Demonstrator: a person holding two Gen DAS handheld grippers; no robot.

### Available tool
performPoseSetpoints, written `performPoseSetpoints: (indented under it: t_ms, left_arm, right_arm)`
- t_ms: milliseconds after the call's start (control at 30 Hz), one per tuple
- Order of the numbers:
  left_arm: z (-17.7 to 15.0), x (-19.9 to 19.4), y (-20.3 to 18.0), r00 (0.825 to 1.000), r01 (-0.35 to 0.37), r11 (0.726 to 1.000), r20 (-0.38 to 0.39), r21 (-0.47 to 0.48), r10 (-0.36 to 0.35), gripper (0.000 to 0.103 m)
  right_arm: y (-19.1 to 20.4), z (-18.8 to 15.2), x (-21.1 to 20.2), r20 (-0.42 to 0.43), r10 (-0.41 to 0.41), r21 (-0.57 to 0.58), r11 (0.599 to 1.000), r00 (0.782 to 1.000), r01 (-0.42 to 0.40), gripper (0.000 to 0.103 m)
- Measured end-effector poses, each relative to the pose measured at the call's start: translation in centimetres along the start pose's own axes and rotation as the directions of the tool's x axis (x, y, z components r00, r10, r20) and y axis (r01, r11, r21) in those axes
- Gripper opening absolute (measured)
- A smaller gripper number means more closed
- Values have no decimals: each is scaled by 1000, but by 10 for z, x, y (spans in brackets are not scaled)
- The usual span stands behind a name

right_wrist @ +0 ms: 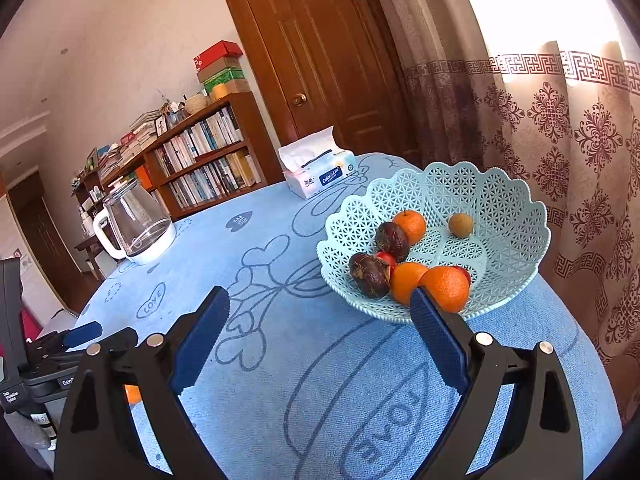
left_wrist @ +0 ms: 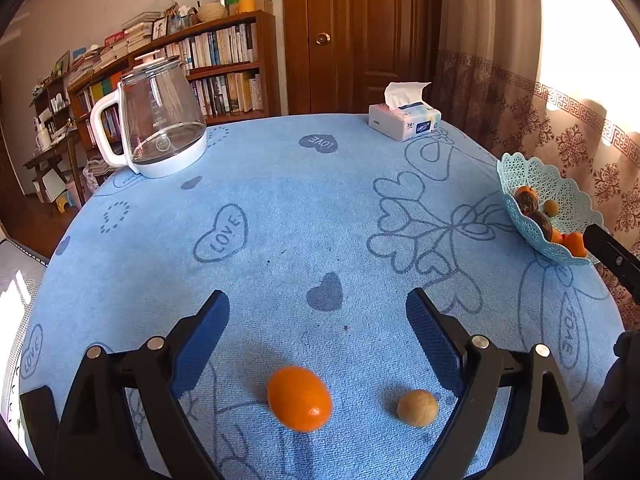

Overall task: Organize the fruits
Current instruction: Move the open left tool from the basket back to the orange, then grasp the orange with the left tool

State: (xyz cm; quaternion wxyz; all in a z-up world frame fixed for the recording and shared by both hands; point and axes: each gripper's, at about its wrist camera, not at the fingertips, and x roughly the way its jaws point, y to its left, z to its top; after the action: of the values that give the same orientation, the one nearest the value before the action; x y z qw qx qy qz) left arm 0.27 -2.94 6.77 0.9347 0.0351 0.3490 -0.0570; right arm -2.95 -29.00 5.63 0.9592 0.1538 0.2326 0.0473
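Spread, empty left gripper (left_wrist: pixel 318 308) hovers over orange (left_wrist: pixel 299 398) and longan (left_wrist: pixel 417 402), loose fruit awaiting the basket (left_wrist: pixel 516 176).

An oval orange kumquat (left_wrist: pixel 299 398) lies on its side on the cloth, between the left gripper's fingers (left_wrist: pixel 200 344) and below their tips. Just to its right, nearer the right finger, sits a small round tan fruit (left_wrist: pixel 417 408), possibly a longan. A pale blue lattice basket (right_wrist: pixel 500 208) beyond the right gripper's fingers (right_wrist: pixel 438 340) holds oranges (right_wrist: pixel 446 286), two dark wrinkled fruits (right_wrist: pixel 370 274) and another tan one (right_wrist: pixel 460 225).
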Motion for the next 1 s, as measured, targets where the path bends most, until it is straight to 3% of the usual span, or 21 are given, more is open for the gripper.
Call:
performPoseSetpoints:
  t_ms: [333,700,833,1000]
  left_arm:
    - [-23,-5,29,999,-10,999,-49,-47,8,89]
    - [-38,6,24,994,22,999,-105,-45,-27,88]
    - [-42,14,23,990,30,998,-134,-48,-36,76]
    - [-48,22,24,982,64,996,-172,-69,-75,50]
  right_arm:
    - [34,-21,9,-89,84,-75,993,992,-91,93]
    - [32,-26,15,-122,93,-67,993,988,-102,93]
    - [33,-26,16,-126,96,-71,992,987,-105,93]
    - [34,-27,17,-130,96,-74,992,987,-106,93]
